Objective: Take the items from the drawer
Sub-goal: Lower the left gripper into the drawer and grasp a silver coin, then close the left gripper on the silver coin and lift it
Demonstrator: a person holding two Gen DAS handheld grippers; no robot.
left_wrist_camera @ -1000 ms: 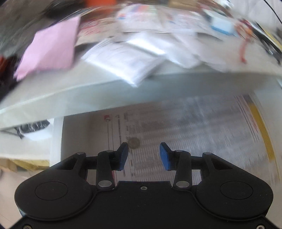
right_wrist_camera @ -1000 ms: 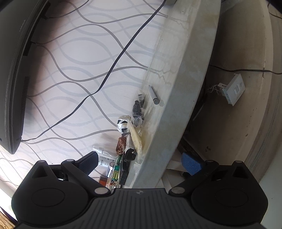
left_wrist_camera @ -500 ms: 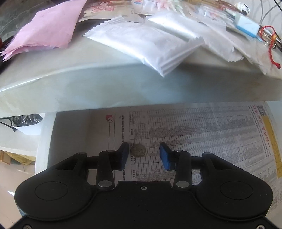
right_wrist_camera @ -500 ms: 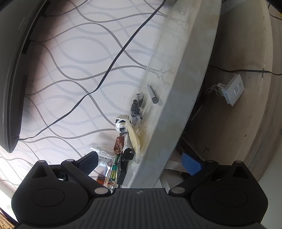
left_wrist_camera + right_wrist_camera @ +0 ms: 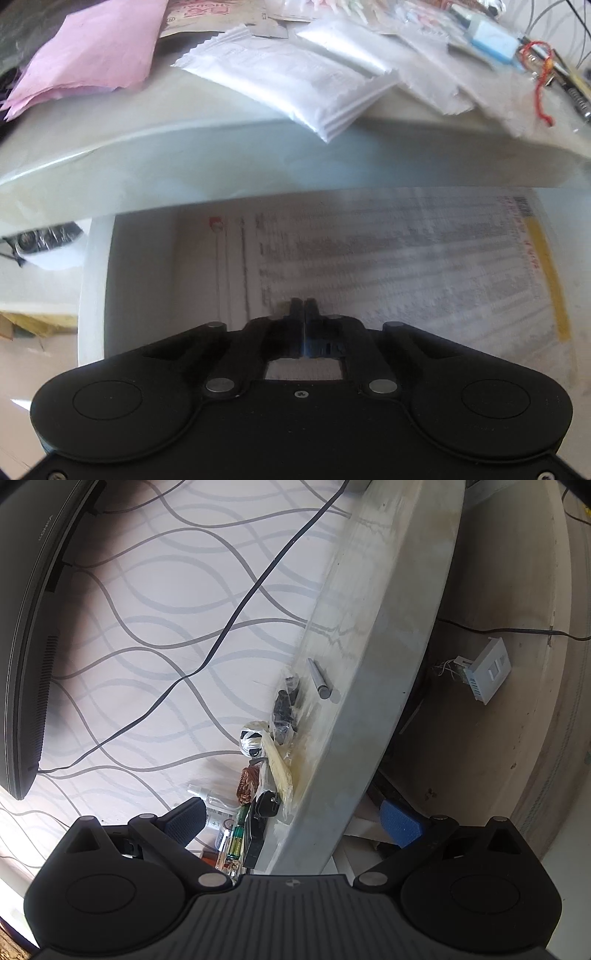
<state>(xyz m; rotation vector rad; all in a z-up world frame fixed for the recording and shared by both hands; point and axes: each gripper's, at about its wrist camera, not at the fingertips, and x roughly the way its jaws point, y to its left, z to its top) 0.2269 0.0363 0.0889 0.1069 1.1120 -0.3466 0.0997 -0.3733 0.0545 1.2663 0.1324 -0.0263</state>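
In the left wrist view, the open white drawer is lined with a printed sheet, blurred by motion. My left gripper hangs over that sheet with its jaws pressed together. A small greyish smudge, perhaps the coin, shows just left of the fingertips. I cannot tell whether anything is pinched. In the right wrist view my right gripper stands wide open with nothing between its blue pads, pointing along the grey shelf edge.
Above the drawer, the tabletop edge carries white sachets, pink paper, a light blue box and a red cord. The right view shows a monitor, a cable, shelf clutter and a wall socket.
The left jaws have closed from wide apart around the coin to fully together, and the gripper tipped slightly over the sheet. The right gripper has not moved.
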